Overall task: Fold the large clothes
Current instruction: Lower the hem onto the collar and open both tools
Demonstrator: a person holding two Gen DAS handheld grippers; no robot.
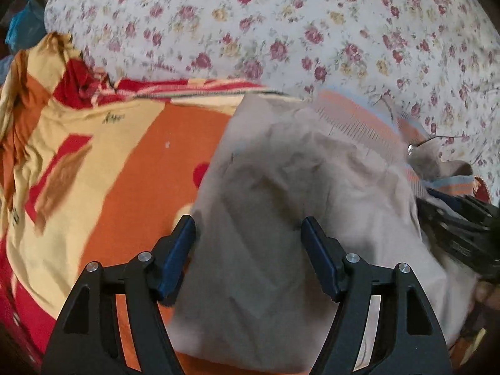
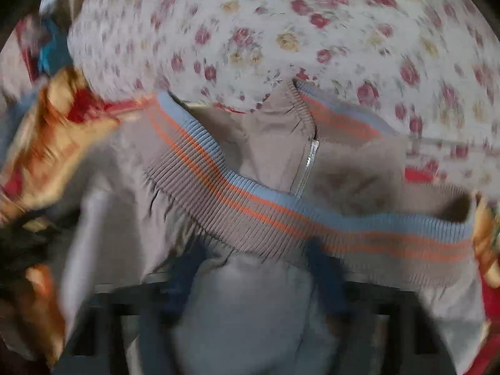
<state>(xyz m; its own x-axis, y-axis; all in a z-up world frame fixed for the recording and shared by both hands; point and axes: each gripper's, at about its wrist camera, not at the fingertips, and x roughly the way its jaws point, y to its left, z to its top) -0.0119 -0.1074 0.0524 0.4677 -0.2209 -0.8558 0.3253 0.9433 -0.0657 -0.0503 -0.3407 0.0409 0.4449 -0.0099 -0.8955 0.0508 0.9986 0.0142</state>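
Jacket (image 1: 281, 187) lay on orange blanket (image 1: 125, 156) | left gripper (image 1: 248, 234) gaped wide, empty, above it | right gripper (image 2: 253, 268) part-closed astride fabric, grasp blurred, uncertain | risk: striped hem (image 2: 281, 218) slipping, fold collapsing.

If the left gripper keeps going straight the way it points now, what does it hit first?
Most likely the beige jacket: its fabric fills the gap ahead of the open left gripper. The orange patterned blanket lies just beside the left finger; depth is unclear.
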